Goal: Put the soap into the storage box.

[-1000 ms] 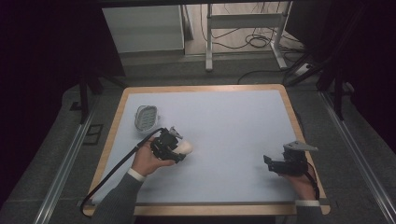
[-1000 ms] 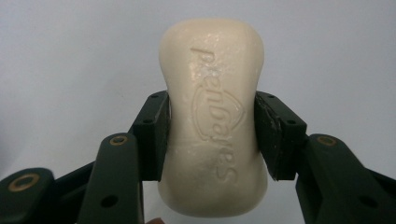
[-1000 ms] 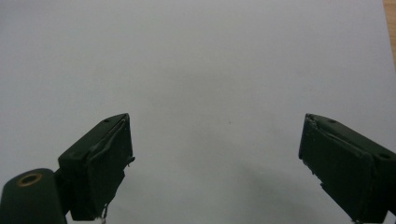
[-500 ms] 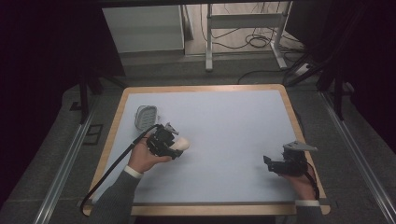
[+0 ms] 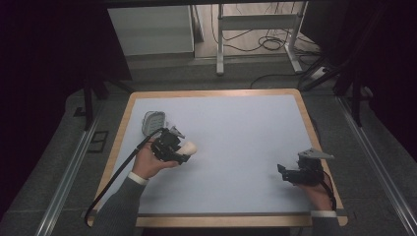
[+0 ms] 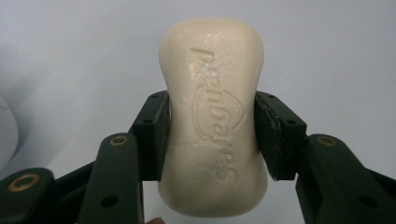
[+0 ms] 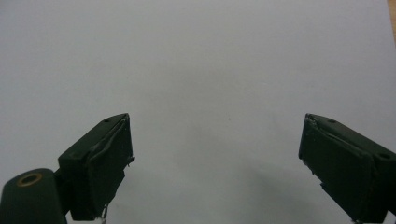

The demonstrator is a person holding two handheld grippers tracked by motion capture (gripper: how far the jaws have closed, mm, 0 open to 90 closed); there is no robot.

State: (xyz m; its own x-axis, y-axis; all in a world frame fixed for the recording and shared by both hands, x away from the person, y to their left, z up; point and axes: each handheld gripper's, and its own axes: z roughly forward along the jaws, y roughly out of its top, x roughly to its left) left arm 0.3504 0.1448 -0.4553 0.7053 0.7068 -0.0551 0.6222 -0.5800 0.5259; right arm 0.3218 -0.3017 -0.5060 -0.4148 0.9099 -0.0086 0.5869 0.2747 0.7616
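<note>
A cream bar of soap (image 6: pixel 212 116) with raised lettering sits upright between the jaws of my left gripper (image 6: pixel 212 135), which is shut on its narrow waist. From above, that left gripper (image 5: pixel 183 149) hovers over the left part of the table with the soap (image 5: pixel 190 147) poking out to the right. A grey soap dish (image 5: pixel 152 121) lies just behind and left of it. My right gripper (image 5: pixel 282 173) rests near the table's front right; its jaws stand wide apart with nothing between them, and the right gripper (image 7: pixel 215 163) looks onto bare white surface.
The white tabletop (image 5: pixel 236 132) has a wooden rim (image 5: pixel 216 92). A black cable (image 5: pixel 118 172) trails from the left gripper over the front left edge. Table legs and cables (image 5: pixel 265 44) stand on the floor beyond the far edge.
My left gripper has carried the soap a little towards the far left, closer to the soap dish. The right gripper has stayed where it was.
</note>
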